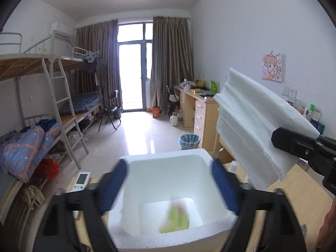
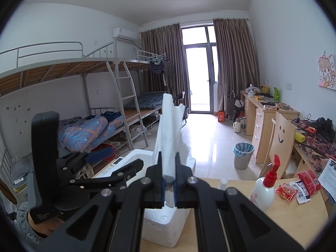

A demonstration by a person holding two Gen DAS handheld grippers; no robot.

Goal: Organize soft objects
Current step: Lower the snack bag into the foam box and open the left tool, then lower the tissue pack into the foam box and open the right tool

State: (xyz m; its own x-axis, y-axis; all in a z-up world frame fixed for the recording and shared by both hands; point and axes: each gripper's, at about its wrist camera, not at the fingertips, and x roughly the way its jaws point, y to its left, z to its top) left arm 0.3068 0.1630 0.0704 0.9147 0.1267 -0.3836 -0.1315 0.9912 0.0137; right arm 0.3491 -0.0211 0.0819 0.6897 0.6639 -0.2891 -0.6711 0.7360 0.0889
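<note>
A white styrofoam box stands on the wooden table, with a yellow-green soft object lying on its bottom. My left gripper is open, its blue-padded fingers spread to either side of the box's opening, above it. My right gripper is shut on a stack of white foam sheets and holds it upright above the box. The same stack shows in the left wrist view, up and to the right of the box.
On the table stand a white pump bottle with a red top, red snack packets and a white remote-like device. A wooden chair and a blue-lined bin stand beyond the table. Bunk beds line the left wall.
</note>
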